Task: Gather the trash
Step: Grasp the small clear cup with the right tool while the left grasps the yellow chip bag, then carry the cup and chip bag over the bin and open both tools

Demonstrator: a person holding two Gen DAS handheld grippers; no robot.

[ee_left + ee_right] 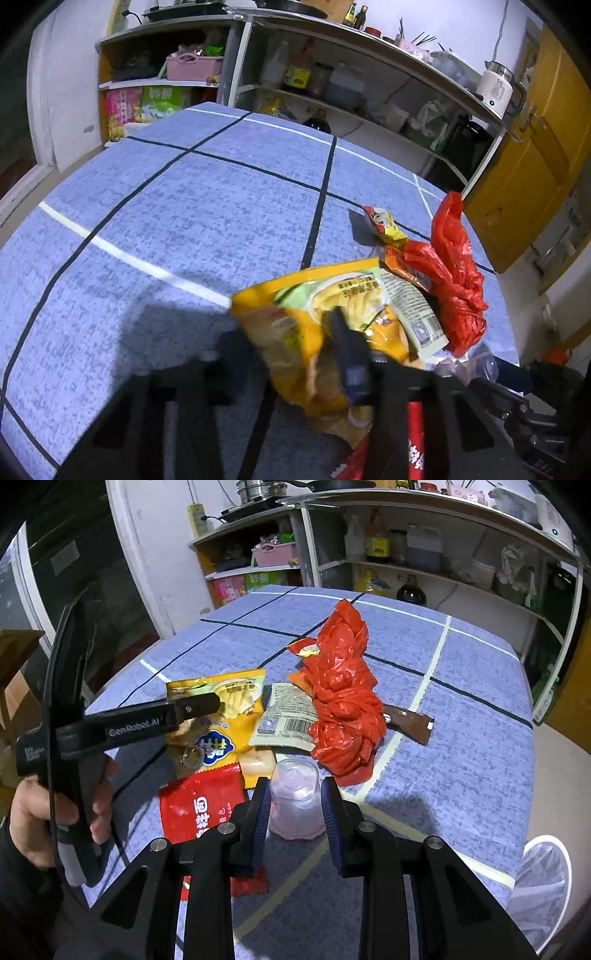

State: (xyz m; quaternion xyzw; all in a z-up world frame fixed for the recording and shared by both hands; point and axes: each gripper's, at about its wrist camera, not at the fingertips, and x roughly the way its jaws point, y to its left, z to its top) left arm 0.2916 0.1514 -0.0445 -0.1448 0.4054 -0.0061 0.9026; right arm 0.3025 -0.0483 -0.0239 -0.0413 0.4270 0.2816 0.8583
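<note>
Right gripper (295, 808): jaws pinching an upturned clear plastic cup (294, 801) on the blue checked tablecloth (461, 738).
Left gripper (295, 332): jaws clamped on a yellow snack bag (295, 325), raised just left of the cup.
Beyond: grey barcode wrapper (286, 720), crumpled red plastic bag (341, 698), brown wrapper (410, 720).
Near left: red noodle packet (199, 805).

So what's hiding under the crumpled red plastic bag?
Poking out beneath the red plastic bag are a white barcode wrapper, a brown wrapper and a red-yellow packet. Anything else underneath is covered.
</note>
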